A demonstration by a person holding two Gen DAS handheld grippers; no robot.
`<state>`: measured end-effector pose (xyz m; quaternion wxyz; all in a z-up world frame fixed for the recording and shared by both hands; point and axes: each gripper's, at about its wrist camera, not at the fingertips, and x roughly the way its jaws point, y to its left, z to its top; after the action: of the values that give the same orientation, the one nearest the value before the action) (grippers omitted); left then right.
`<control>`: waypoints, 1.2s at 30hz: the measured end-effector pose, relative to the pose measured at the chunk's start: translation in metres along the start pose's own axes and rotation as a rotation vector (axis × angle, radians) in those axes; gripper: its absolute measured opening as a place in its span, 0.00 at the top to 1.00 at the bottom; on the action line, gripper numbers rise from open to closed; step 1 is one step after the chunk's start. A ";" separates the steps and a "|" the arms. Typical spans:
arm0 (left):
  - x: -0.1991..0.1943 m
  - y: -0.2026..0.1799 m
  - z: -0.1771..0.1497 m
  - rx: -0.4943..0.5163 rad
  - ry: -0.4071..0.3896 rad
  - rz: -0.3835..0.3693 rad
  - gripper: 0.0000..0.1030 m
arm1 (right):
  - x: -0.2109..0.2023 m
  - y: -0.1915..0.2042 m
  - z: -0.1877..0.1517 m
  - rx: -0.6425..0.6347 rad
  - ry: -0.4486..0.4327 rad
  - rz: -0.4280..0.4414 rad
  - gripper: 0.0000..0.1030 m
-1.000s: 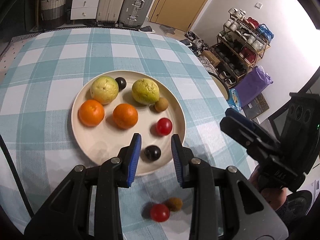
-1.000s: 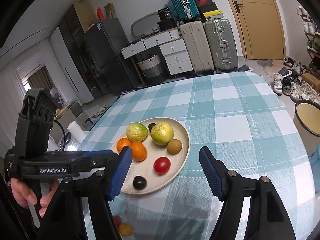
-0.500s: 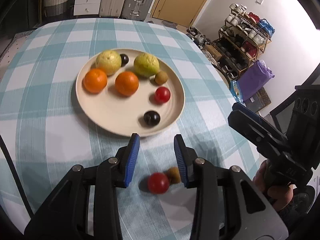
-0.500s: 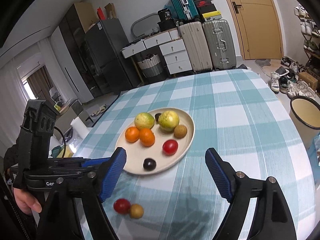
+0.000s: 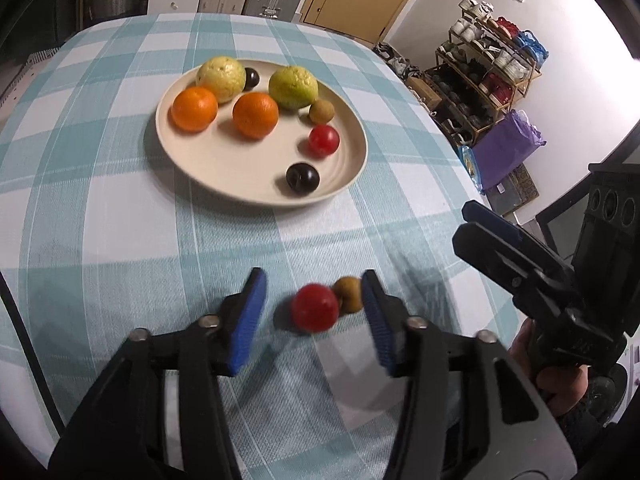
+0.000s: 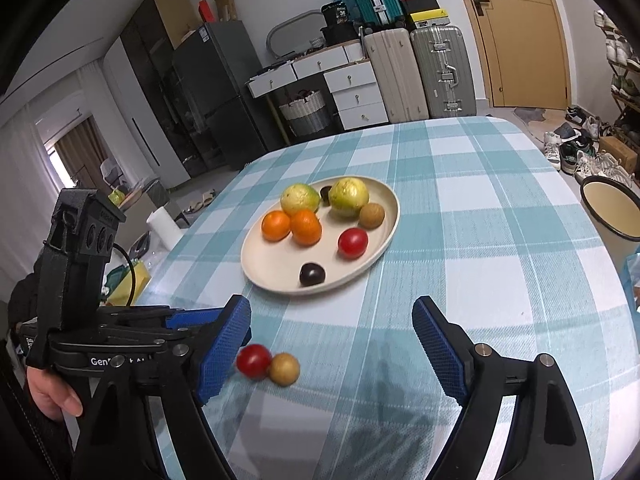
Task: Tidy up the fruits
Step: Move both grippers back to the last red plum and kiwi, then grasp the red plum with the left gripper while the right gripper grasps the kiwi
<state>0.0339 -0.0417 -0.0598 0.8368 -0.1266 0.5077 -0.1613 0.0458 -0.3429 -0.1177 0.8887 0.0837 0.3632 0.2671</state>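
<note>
Left hand-held gripper: jaws apart, low over the table, bracketing a red tomato that lies loose on the checked cloth. A small brown fruit touches the tomato on its right and sits against the right blue pad; neither is clamped. Right hand-held gripper: jaws wide apart, holding nothing, above the cloth to the right of the pair. Farther back, a cream plate carries two oranges, two green-yellow fruits, a second tomato, a second brown fruit and two dark plums.
</note>
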 end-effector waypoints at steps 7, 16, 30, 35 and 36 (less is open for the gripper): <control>0.001 0.007 -0.009 -0.028 0.006 -0.025 0.25 | -0.001 0.000 -0.007 0.005 0.009 0.002 0.17; 0.009 0.011 -0.014 0.003 0.030 -0.023 0.23 | -0.001 -0.002 -0.011 0.009 0.019 -0.003 0.17; 0.012 0.002 -0.007 0.185 0.081 -0.020 0.48 | 0.014 -0.010 -0.013 0.024 0.054 -0.001 0.17; 0.018 -0.005 -0.006 0.268 0.107 -0.008 0.64 | 0.019 -0.013 -0.013 0.025 0.066 -0.001 0.17; 0.020 -0.006 -0.005 0.280 0.112 -0.011 0.66 | 0.020 -0.014 -0.013 0.027 0.066 0.000 0.17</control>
<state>0.0368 -0.0555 -0.0756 0.8156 -0.0021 0.5255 -0.2421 0.0546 -0.3442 -0.1437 0.8750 0.0868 0.3961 0.2646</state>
